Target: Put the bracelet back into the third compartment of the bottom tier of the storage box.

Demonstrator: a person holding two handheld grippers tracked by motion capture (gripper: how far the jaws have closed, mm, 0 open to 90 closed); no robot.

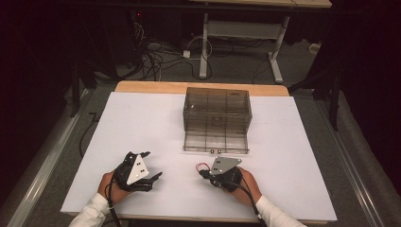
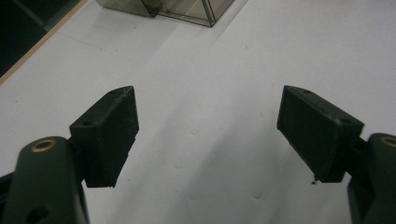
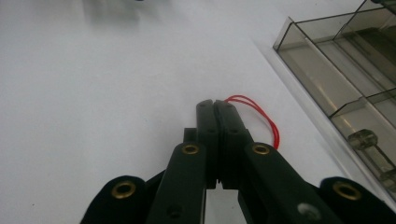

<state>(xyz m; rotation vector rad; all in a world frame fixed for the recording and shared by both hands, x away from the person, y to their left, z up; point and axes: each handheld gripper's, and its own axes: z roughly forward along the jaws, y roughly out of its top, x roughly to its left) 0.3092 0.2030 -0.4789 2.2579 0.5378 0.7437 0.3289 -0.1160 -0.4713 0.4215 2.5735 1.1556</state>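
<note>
Both grippers rest low on the white counter (image 1: 142, 123), nearest the person; the left gripper (image 1: 150, 164) has its jaws spread wide over bare surface, nothing between them; the right gripper (image 3: 215, 108) has its jaws pressed together, pinching a thin red loop (image 3: 261, 117) whose free part curls out beside the tips; the loop lies just in front of the smoky clear drawer box (image 1: 216, 113), whose bottom drawer (image 1: 215, 142) stands pulled out toward the hands.
</note>
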